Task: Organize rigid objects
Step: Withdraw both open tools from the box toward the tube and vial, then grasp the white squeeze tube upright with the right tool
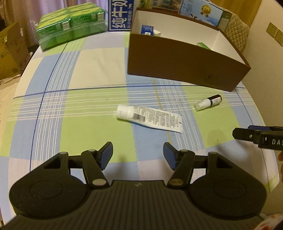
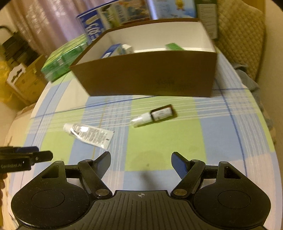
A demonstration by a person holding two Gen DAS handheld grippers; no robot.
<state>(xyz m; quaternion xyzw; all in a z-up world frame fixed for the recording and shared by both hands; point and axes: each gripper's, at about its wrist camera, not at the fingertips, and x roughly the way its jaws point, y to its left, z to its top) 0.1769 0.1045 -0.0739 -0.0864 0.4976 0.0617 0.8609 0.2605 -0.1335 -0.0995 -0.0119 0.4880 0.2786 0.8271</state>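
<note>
A white tube with printed text lies flat on the checked tablecloth, ahead of my left gripper, which is open and empty. It also shows in the right wrist view. A small dark bottle with a clear cap lies to its right, in front of the brown box. It lies ahead of my right gripper, which is open and empty, in the right wrist view. The brown box holds a blue carton, a white item and a green item.
A green shrink-wrapped pack stands at the table's back left. Blue and white cartons stand behind the box. A quilted chair back is at the right. The right gripper's tip shows at the left view's right edge.
</note>
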